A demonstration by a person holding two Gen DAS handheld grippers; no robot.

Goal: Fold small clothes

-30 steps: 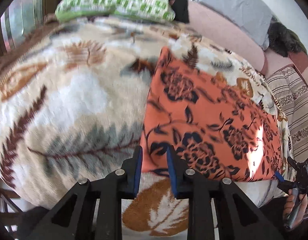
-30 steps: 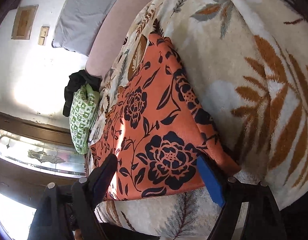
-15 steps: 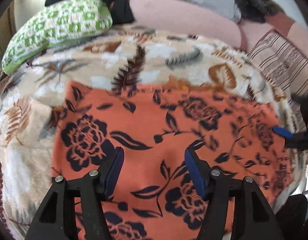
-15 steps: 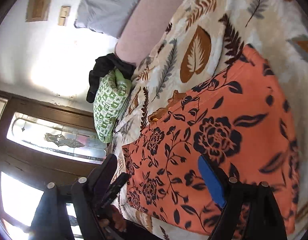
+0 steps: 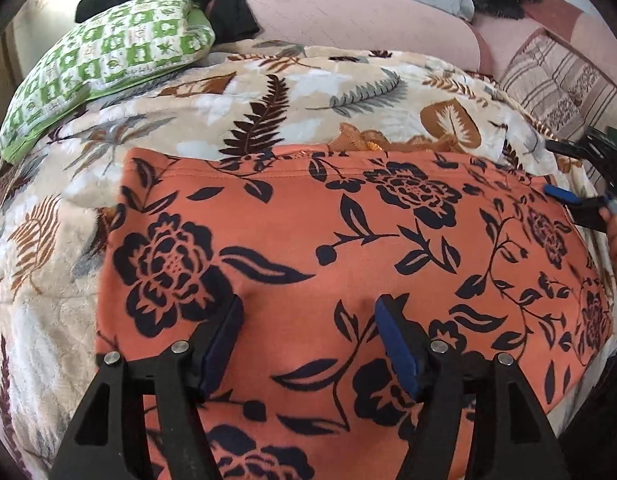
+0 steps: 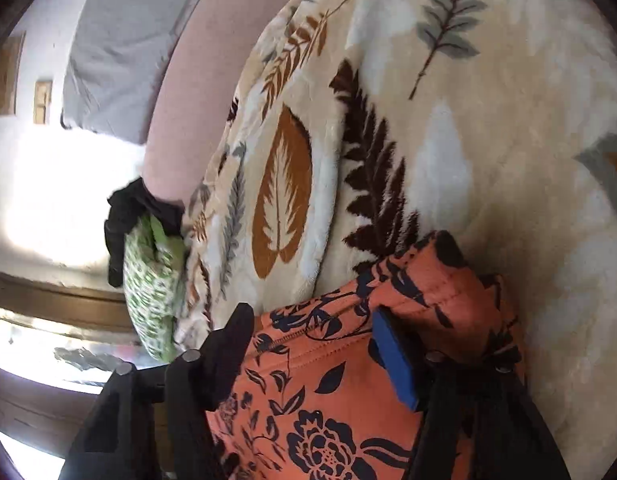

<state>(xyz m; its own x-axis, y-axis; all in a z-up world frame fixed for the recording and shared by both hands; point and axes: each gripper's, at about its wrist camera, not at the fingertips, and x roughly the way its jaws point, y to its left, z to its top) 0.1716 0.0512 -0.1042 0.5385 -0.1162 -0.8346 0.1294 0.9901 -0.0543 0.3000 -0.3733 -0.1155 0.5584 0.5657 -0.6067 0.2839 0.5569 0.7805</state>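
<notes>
Both grippers, left [image 5: 308,340] and right [image 6: 312,344], hover with fingers spread wide, empty, over the orange floral garment [image 5: 348,240].

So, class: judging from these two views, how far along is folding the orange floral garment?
Done: the orange floral garment lies spread on the leaf blanket. In hand: the open left gripper and right gripper sit over it, gripping nothing. Left: every fold.

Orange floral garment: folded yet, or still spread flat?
Spread flat: the orange floral garment lies as a single wide panel on the leaf-print blanket, no visible fold across its face.
</notes>
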